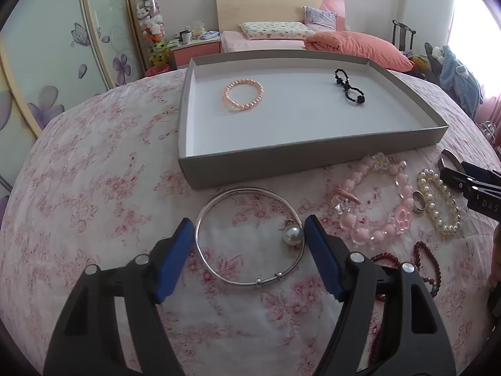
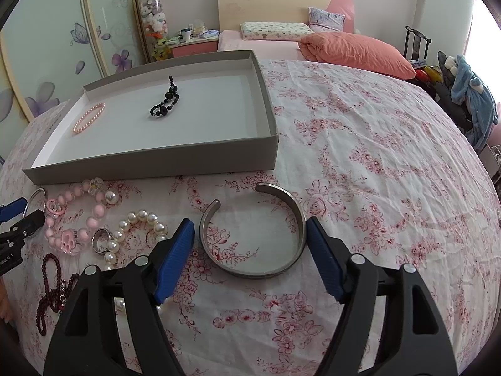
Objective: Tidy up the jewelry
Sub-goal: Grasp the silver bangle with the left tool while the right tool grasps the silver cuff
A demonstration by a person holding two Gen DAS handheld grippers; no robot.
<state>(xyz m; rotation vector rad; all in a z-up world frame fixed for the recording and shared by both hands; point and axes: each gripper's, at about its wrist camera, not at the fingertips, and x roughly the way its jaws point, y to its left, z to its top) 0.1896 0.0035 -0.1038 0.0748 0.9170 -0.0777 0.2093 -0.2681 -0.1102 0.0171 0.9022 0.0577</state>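
A grey tray [image 1: 281,159] [image 2: 150,164] on the floral cloth holds a pink pearl bracelet [image 1: 243,95] [image 2: 88,118] and a black bead bracelet [image 1: 349,86] [image 2: 165,100]. My left gripper [image 1: 247,230] is open, its blue pads on either side of a thin silver bangle [image 1: 219,269] with a pearl charm [image 1: 292,235]. My right gripper [image 2: 250,228] is open, its pads on either side of a wide silver cuff [image 2: 294,213]. Both pieces lie flat on the cloth.
Between the grippers lie a pink bead bracelet [image 1: 372,235] [image 2: 80,235], a white pearl bracelet [image 1: 438,210] [image 2: 137,222], a silver ring [image 1: 419,202] [image 2: 101,239] and dark red beads [image 1: 426,260] [image 2: 50,285]. A bed stands beyond the table [image 2: 375,156].
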